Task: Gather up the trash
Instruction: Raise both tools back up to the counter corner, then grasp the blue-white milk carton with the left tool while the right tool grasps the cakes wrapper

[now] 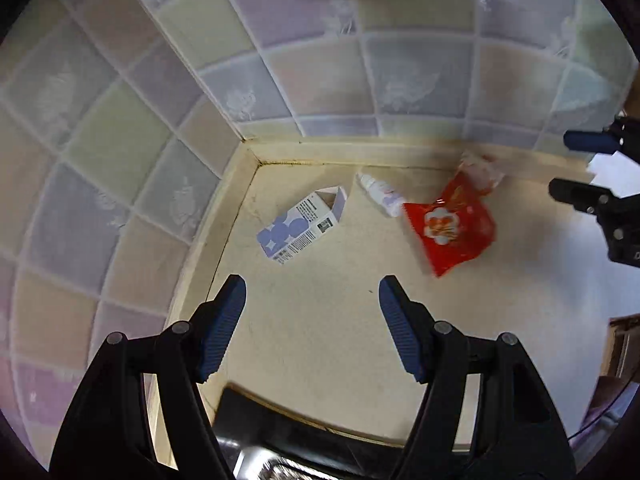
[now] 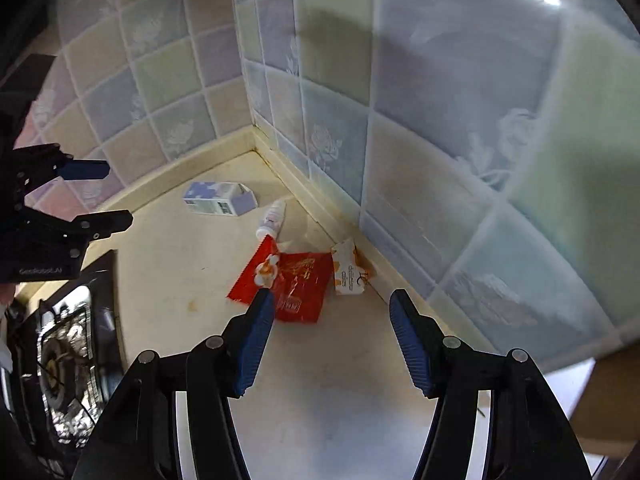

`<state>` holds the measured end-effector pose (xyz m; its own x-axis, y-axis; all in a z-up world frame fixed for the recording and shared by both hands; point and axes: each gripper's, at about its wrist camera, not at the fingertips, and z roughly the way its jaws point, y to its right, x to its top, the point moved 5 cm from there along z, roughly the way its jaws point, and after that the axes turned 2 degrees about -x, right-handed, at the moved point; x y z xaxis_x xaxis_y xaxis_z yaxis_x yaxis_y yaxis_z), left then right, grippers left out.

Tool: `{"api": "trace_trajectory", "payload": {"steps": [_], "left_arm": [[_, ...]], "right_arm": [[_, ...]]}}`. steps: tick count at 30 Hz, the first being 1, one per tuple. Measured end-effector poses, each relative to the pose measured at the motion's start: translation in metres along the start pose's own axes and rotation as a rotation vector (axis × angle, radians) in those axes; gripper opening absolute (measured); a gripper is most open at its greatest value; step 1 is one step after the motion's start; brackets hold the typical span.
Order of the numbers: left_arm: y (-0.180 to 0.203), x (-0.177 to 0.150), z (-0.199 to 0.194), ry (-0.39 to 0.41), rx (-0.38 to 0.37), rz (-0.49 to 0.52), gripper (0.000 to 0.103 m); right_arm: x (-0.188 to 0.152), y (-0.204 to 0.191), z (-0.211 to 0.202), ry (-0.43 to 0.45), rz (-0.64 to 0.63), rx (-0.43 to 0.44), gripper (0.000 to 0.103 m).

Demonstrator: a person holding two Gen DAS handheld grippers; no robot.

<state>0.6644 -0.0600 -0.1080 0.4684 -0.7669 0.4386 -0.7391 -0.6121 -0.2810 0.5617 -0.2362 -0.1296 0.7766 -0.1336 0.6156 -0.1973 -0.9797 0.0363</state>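
Both my grippers gape wide, nothing between the pads: left gripper (image 1: pixel 312 296), right gripper (image 2: pixel 332 312). Trash sits in the counter (image 1: pixel 320 340) corner: red wrapper (image 1: pixel 452 228) at 1 o'clock from left, small bottle (image 1: pixel 380 194) touching it, blue-white box (image 1: pixel 300 226) at 12. Orange-white carton (image 2: pixel 348 270) against the tiled wall (image 2: pixel 440 160), 12 o'clock from right.

Cream counter (image 1: pixel 320 340): carton (image 1: pixel 303 225), bottle (image 1: pixel 380 193), wrappers (image 1: pixel 452 226).

The left tool (image 2: pixel 112 194) body reads "GenRobot.AI"; other print is illegible.
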Motion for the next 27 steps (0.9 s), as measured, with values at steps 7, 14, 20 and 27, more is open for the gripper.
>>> {"api": "trace_trajectory", "payload": {"steps": [7,14,20,27], "left_arm": [[-0.016,0.011,0.084,-0.060,-0.061,0.093,0.067],[-0.023,0.022,0.132,-0.083,-0.063,0.173,0.067],[-0.021,0.036,0.160,-0.081,-0.102,0.200,0.067],[-0.016,0.042,0.184,-0.107,-0.131,0.248,0.067]], "right_arm": [[0.018,-0.009,0.079,-0.052,0.008,-0.092,0.053],[0.006,-0.015,0.122,-0.099,0.026,-0.131,0.042],[-0.003,-0.017,0.137,-0.097,0.037,-0.156,0.041],[-0.008,-0.006,0.134,-0.105,0.096,-0.091,0.029]]}}
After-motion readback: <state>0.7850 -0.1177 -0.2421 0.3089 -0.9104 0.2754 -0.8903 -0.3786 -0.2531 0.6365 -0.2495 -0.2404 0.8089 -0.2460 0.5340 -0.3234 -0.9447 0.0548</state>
